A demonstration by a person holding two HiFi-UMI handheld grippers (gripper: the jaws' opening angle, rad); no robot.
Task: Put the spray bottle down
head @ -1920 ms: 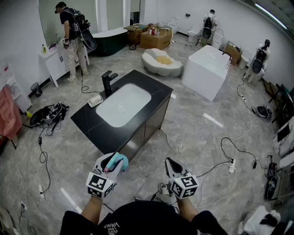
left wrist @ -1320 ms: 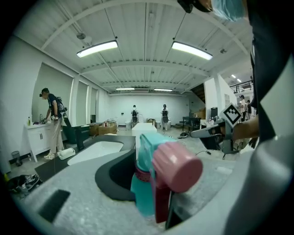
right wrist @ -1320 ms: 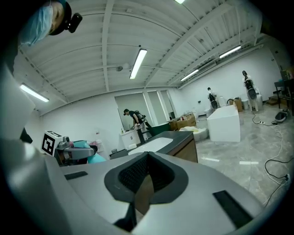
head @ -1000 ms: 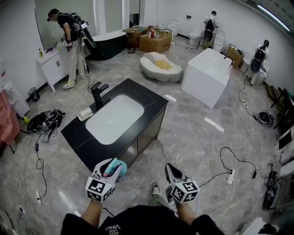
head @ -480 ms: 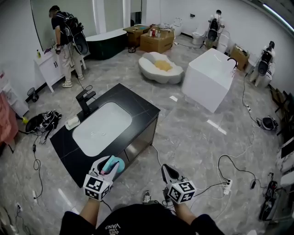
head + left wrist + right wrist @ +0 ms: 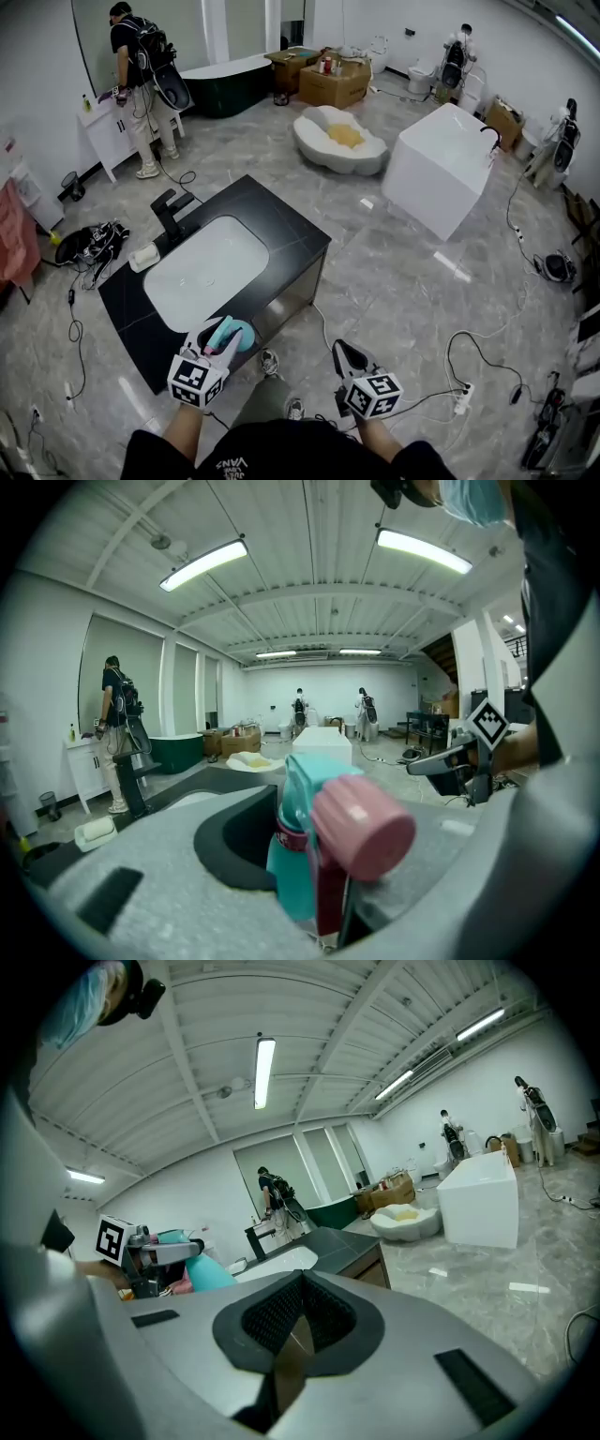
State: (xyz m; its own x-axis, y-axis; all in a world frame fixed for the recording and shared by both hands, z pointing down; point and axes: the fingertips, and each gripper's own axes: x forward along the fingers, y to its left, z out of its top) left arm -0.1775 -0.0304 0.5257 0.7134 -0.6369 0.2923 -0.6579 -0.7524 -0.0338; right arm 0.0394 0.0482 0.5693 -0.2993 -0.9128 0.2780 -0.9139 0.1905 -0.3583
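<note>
Lower left, fingers of the left gripper clamp a teal plastic spray bottle with a pink nozzle; the right gripper is empty, its fingers pressed together.

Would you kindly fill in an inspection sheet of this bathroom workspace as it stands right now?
Surface: black vanity counter with a white basin set in it.
Job's things: spray bottle, teal with a pink head, not yet put down.
Clutter: black faucet and a small white item beside the basin.
Grippers: left gripper shut on the spray bottle; right gripper shut, nothing in it.
Cables: cable tangle on the floor left of the counter; power strip with leads at right.
Surroundings: white bathtub, cardboard boxes, a person at a wall cabinet.
</note>
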